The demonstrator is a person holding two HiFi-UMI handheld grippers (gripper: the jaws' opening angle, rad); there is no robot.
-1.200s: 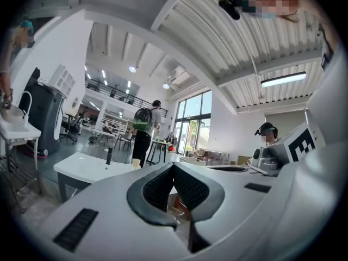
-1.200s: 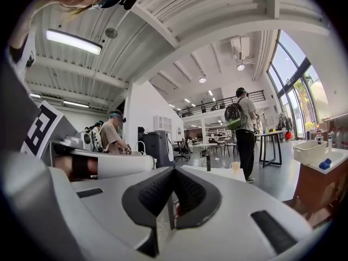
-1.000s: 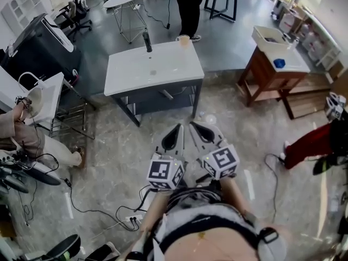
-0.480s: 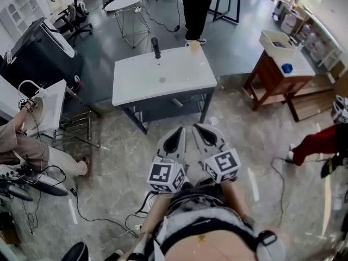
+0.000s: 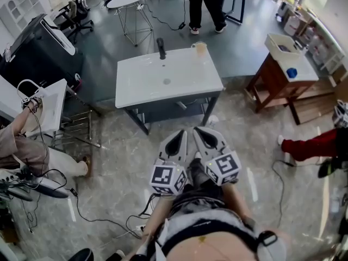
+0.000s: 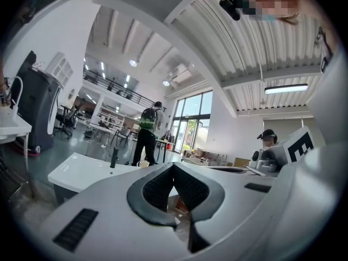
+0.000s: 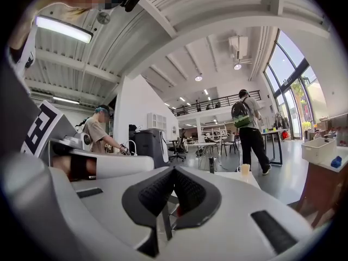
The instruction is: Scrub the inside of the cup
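Observation:
A pale cup [image 5: 200, 48] stands at the far right corner of a white sink counter [image 5: 138, 86], near a black faucet [image 5: 161, 48]. Both grippers are held side by side in front of the person's body, over the floor and well short of the counter. My left gripper [image 5: 175, 140] is shut with nothing in it, and so is my right gripper [image 5: 207, 136]. In the left gripper view the closed jaws [image 6: 173, 166] point level toward the counter, and the cup [image 6: 143, 163] is small and far off. The right gripper [image 7: 174, 169] also sees the cup [image 7: 244, 169], right of the faucet [image 7: 212, 165].
A wooden side table [image 5: 272, 72] with a white tub [image 5: 283, 43] stands to the right of the counter. One person [image 5: 206, 4] stands beyond the counter; another [image 5: 16, 137] sits at the left. Cables [image 5: 103, 213] lie on the floor. A black machine [image 5: 38, 50] stands at the left.
Both shut grippers have moved forward together toward the sink counter, which now sits closer and more centred. The person standing beyond it has stepped to the right.

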